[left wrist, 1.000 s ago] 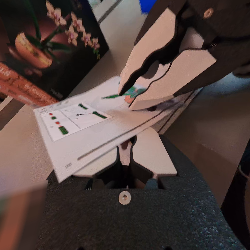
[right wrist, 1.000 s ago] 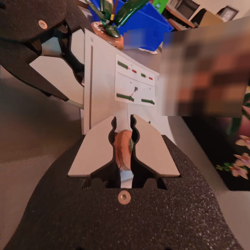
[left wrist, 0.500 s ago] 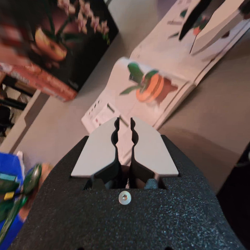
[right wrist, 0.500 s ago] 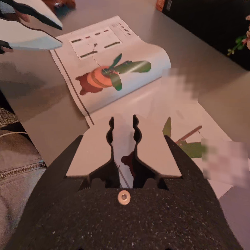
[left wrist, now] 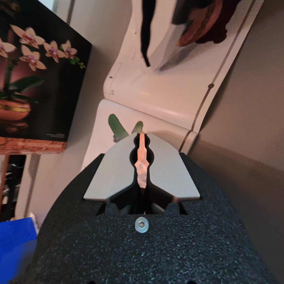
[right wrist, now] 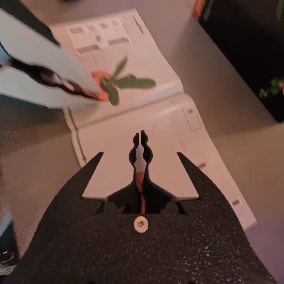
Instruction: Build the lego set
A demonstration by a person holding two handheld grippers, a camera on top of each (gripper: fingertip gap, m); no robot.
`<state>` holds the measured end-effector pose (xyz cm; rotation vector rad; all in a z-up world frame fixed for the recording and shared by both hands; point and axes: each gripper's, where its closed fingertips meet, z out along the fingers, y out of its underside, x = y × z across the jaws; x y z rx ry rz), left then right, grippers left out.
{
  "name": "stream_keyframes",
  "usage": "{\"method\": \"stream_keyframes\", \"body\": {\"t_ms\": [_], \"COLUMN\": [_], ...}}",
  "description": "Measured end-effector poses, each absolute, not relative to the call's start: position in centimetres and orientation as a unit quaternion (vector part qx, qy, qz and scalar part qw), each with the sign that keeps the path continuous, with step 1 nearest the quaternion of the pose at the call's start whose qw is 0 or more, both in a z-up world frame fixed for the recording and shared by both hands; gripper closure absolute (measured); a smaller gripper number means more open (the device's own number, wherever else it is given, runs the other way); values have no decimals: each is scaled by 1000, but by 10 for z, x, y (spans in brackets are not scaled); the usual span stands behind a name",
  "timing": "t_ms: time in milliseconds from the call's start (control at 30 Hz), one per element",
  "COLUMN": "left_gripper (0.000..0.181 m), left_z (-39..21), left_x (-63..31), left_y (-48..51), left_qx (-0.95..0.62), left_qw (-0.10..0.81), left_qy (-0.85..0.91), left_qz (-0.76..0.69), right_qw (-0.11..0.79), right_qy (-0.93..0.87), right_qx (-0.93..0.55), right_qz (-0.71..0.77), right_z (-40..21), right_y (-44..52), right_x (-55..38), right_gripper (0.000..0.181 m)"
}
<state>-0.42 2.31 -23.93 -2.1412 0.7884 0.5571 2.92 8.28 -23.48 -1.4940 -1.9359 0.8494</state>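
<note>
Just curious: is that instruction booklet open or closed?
Open. The booklet lies spread on the table, two pages curving up from the middle fold.

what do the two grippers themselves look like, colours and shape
Both match: the left gripper and right gripper have a black speckled, grainy body with one silver hex screw, and two flat pale grey fingers with black, wavy inner edges tapering to points. No cables or markings show.

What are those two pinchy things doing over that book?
A person holds two tools above an open Lego instruction booklet on a grey table. The left tool hovers over a printed potted plant; the right tool hovers over the facing page. Both look nearly closed and empty. The orchid set's box stands nearby.
</note>
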Motion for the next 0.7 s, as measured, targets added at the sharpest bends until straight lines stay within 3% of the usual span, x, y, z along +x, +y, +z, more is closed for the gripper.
{"method": "stream_keyframes", "body": {"t_ms": [67,133,267,433,700], "left_gripper": [177,177,181,181,181], "left_z": [-230,-236,-253,-253,-253], "left_x": [14,26,23,23,22], "left_y": [20,14,13,13,14], "left_qx": [-830,-841,-860,-858,-862], "left_qw": [412,403,391,401,405], "left_qy": [321,325,308,306,299], "left_qz": [196,156,110,97,58], "right_qw": [219,108,-10,-3,81], "right_qy": [-718,-702,-686,-707,-739], "right_qx": [-529,-534,-582,-575,-547], "right_qz": [395,459,437,412,384], "right_z": [-215,-215,-249,-256,-257], "right_y": [59,34,28,32,34], "right_x": [14,6,1,-5,-7], "right_gripper": [181,181,181,181,181]}}
